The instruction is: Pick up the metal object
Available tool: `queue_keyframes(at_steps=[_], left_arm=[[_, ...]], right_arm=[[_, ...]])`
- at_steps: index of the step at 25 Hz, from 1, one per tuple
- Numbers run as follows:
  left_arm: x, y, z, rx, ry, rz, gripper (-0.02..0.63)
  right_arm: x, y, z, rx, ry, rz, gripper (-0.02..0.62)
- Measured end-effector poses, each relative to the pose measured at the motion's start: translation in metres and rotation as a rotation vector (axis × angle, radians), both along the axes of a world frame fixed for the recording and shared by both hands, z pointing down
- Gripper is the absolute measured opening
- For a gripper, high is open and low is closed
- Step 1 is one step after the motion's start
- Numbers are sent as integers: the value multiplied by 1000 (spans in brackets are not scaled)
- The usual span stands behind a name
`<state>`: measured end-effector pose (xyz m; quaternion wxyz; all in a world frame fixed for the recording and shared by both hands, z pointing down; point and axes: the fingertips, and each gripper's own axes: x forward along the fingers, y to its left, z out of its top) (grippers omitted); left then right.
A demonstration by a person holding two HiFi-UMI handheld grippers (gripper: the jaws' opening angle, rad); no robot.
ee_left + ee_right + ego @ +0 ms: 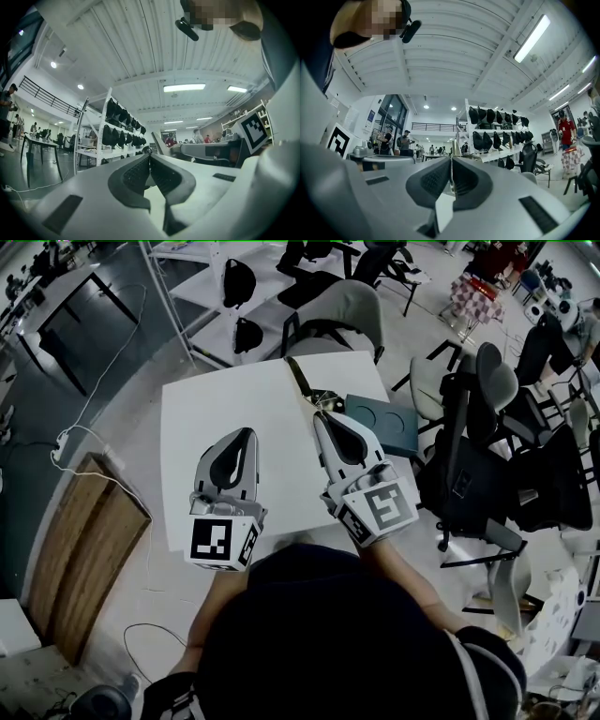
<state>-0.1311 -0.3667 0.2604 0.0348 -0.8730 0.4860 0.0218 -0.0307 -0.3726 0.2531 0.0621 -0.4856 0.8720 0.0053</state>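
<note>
Worktop (202, 418), white and square, lies under both tools and is the largest thing in the head view. Beyond the tools' tips, past its far edge, stand a grey chair (342, 315) and a white shelf rack (202, 287) hung with dark bags. Just right of the right tool's tips, a dark teal board (384, 423) with round recesses sits at the worktop's right edge. The left tool (247, 432) hangs over the middle of the worktop with its jaws pressed together and nothing between them; its own view shows the ribbed pads meeting along one line. The right tool (322, 416) is just to the right of the left one, apart from it, and its tips reach a little farther forward. Its jaws are closed on the metal object (302, 381), a thin dark strip that runs from those tips away toward the worktop's far edge. In the right gripper view the strip (454, 144) shows edge-on, rising straight out from between the pads. Whether its far end touches the worktop cannot be told.
</note>
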Motion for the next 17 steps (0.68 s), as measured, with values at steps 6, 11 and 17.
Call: queue_keyframes(at_steps=[6,11,17], left_arm=[[-1,1,1,1,3,2,28],[-2,4,-1,3,6,7,28],[-7,5,1,2,10,16,28]], right_arm=[[0,0,0,3,-8,9,31],[0,3,-1,-4,-10,15,31],[-5,5,3,3,9,17,31]])
